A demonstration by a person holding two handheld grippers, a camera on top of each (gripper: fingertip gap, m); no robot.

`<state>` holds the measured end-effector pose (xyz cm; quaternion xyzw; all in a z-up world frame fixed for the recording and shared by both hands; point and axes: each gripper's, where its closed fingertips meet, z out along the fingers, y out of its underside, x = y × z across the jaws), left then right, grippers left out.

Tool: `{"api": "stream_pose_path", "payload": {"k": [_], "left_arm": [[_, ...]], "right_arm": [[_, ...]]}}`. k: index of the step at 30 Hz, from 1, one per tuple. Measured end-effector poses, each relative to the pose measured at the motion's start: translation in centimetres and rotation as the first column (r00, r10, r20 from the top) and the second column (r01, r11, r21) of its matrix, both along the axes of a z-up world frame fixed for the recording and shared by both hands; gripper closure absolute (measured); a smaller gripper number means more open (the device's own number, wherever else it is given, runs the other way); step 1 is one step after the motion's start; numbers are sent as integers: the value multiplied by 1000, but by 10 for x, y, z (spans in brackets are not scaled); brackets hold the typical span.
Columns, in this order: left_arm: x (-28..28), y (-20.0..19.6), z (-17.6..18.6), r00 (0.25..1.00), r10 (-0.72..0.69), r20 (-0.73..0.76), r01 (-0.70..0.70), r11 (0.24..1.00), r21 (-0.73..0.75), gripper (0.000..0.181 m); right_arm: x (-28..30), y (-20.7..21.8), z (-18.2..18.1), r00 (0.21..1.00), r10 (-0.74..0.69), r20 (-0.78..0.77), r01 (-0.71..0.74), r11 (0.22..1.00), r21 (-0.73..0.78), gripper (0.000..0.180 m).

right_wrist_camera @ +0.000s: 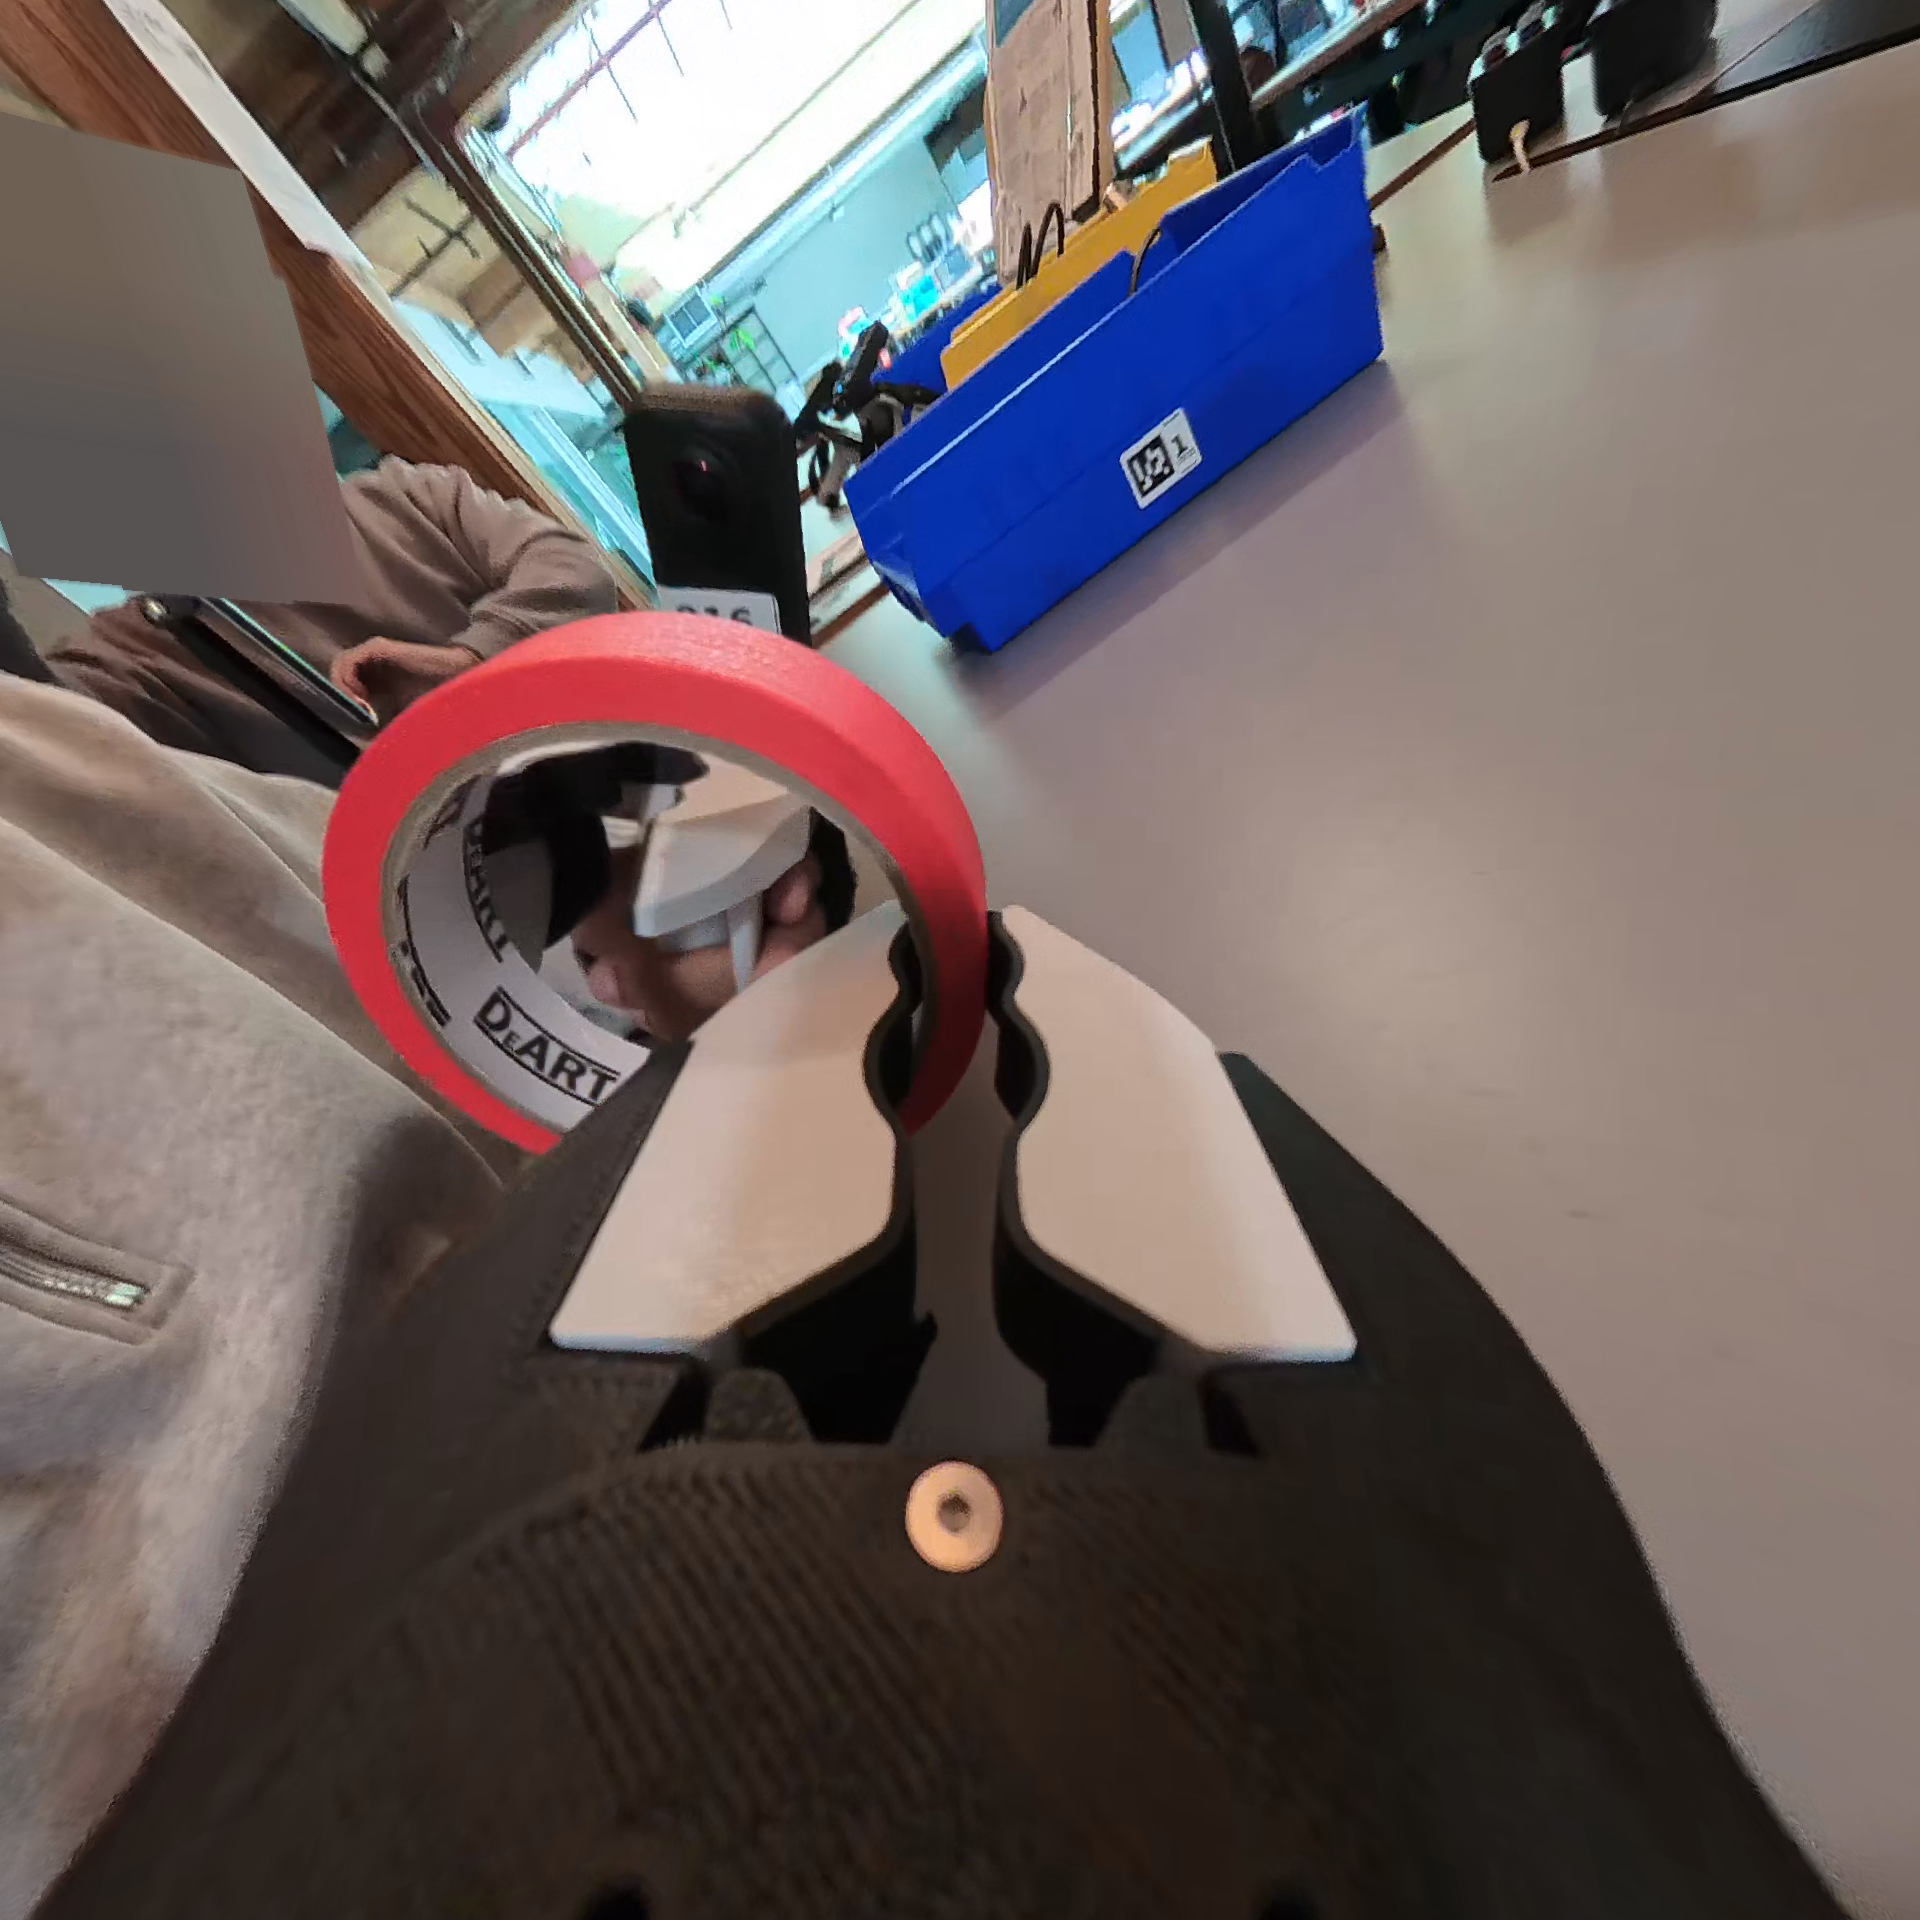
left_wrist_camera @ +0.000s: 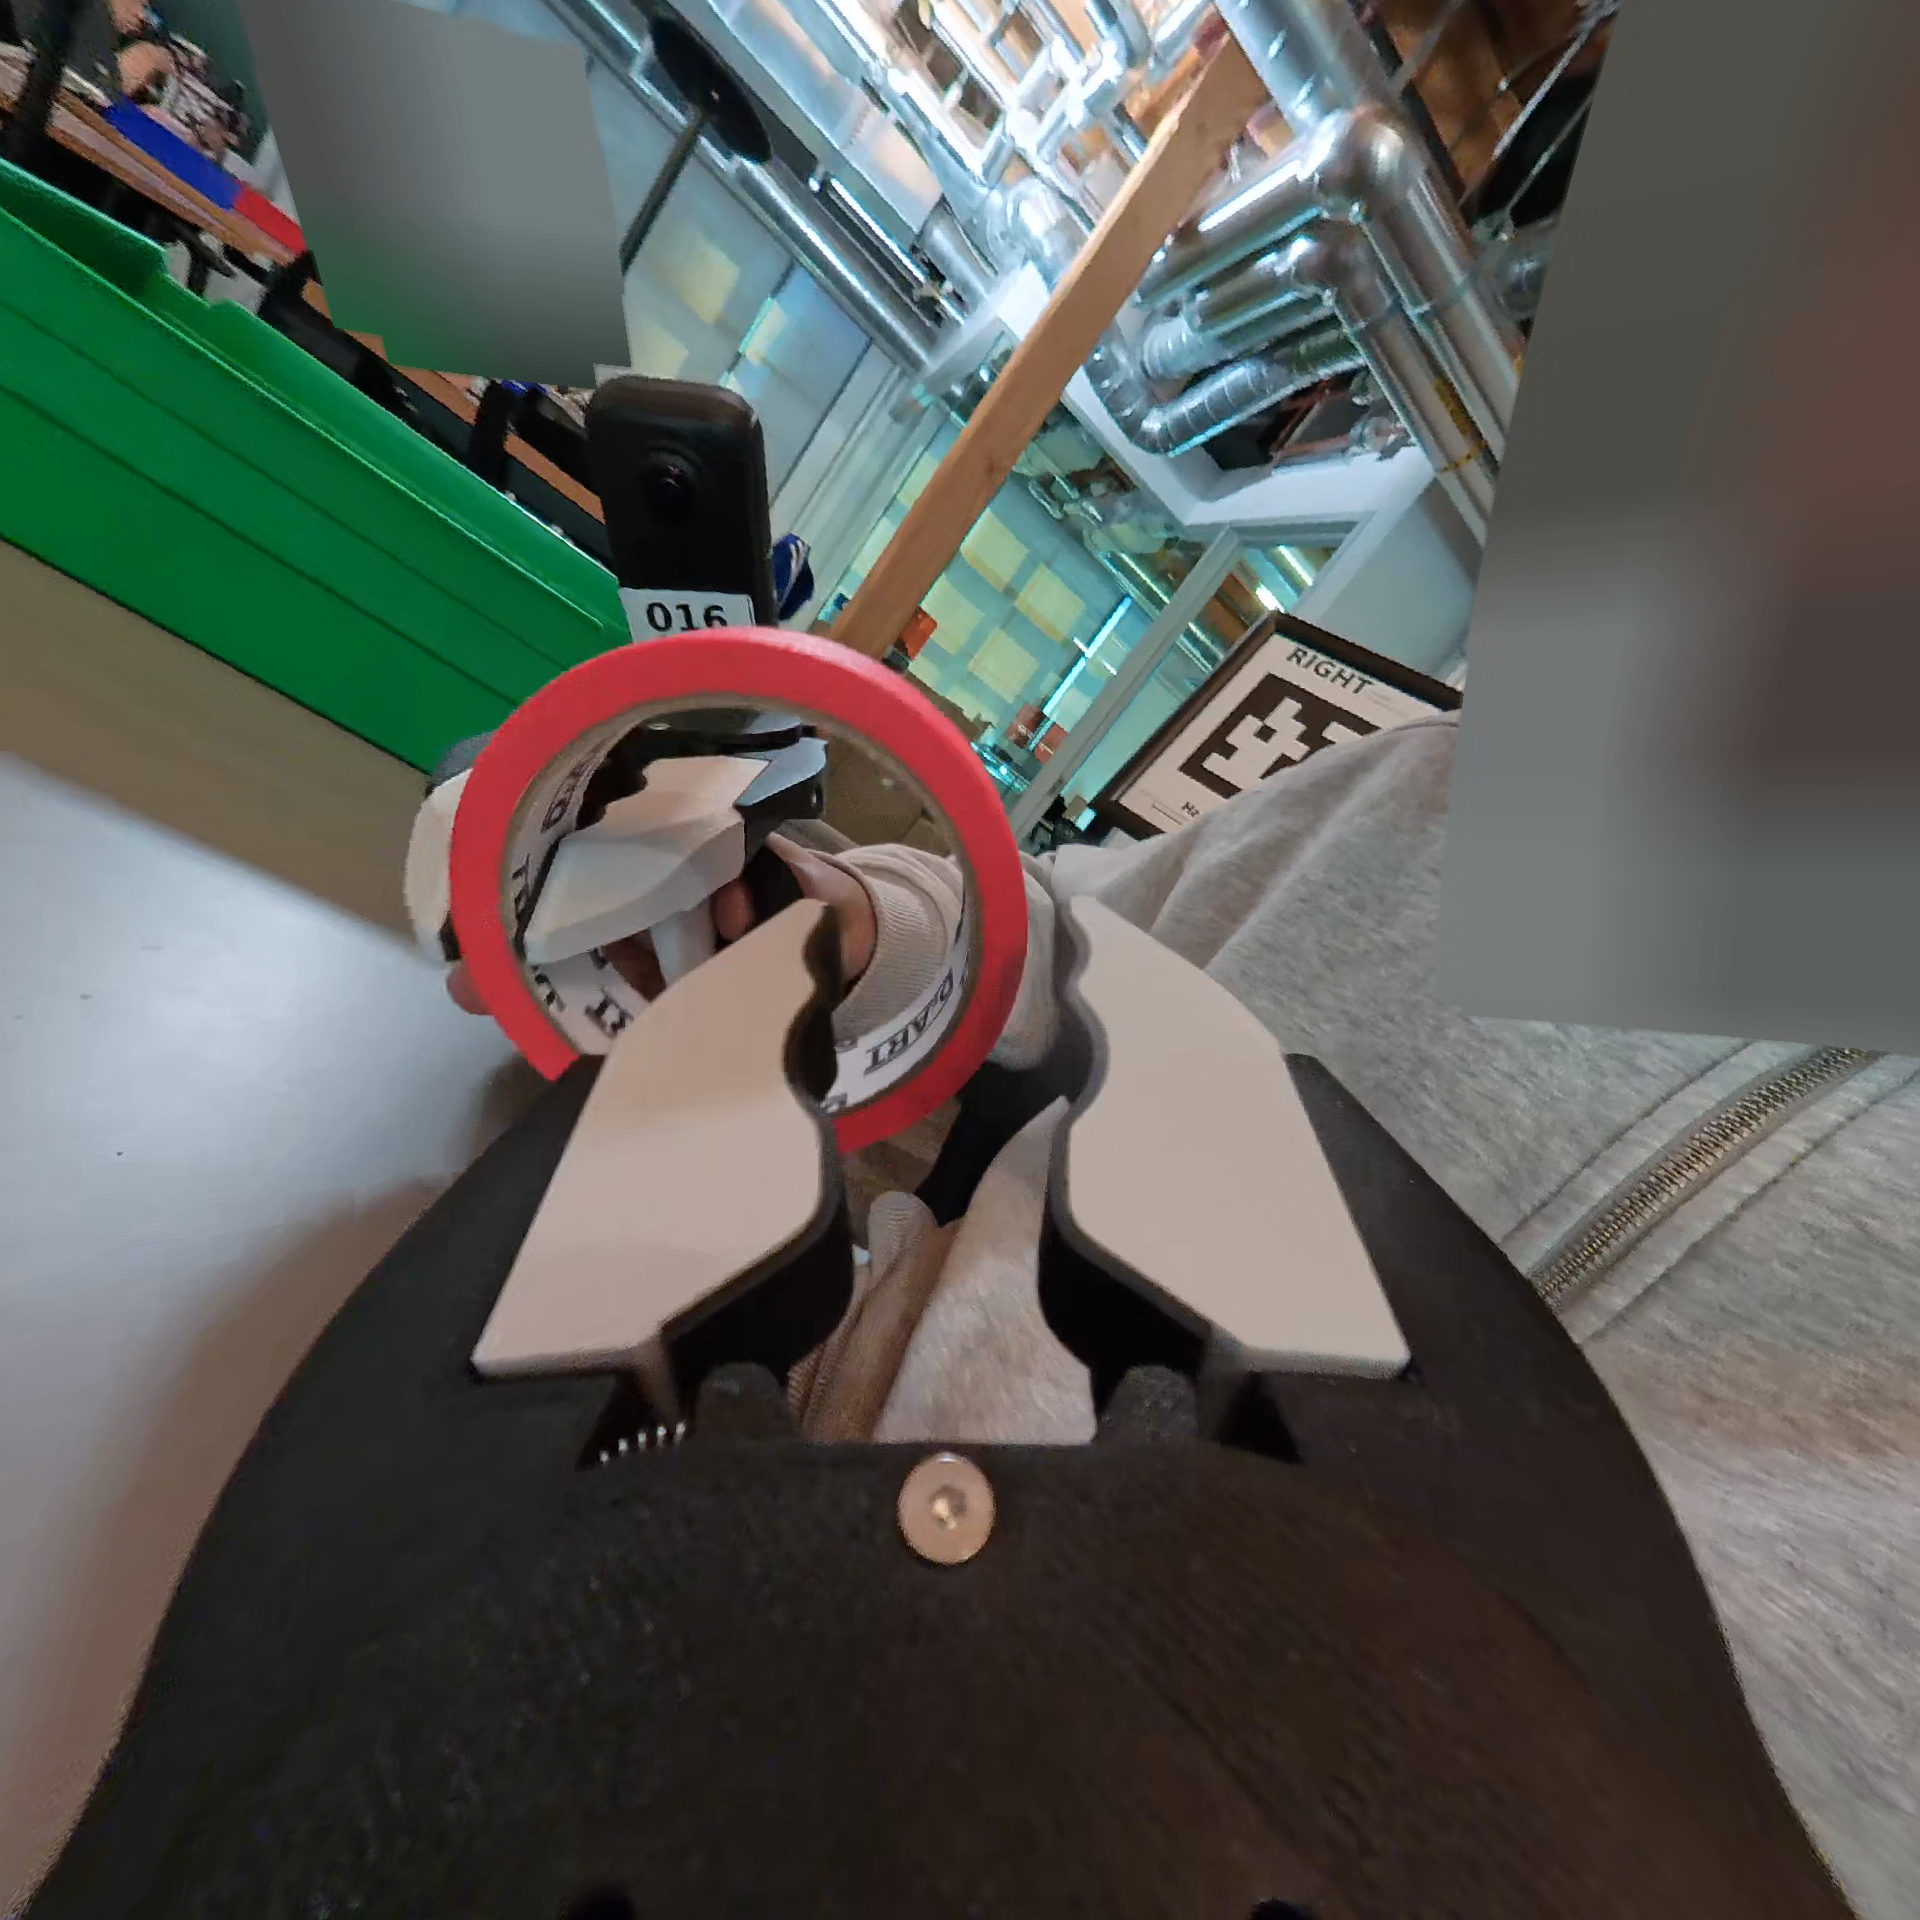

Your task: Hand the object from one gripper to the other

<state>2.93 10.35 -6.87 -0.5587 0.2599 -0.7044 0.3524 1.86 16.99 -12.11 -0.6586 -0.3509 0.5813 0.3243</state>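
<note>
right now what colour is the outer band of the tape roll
Red, on the round tape roll; the right wrist view shows it best.

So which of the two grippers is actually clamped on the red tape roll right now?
The right gripper: its fingers pinch the red tape roll wall. The left gripper is open, straddling the wall.
</note>
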Motion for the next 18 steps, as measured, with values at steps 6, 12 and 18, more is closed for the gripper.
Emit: {"api": "stream_pose_path", "payload": {"k": [6,12,18], "left_arm": [[-9,19,-4,996,88,21,-87,994,-59,124],[-15,41,-22,983,183,-11,-182,967,-177,103],[-10,41,-35,990,137,-39,-143,953,-269,102]], "right_arm": [[11,14,5,997,-42,-63,38,997,-67,168],[15,12,21,987,-18,-162,9,998,-59,168],[11,0,30,982,35,-187,-33,999,17,168]]}}
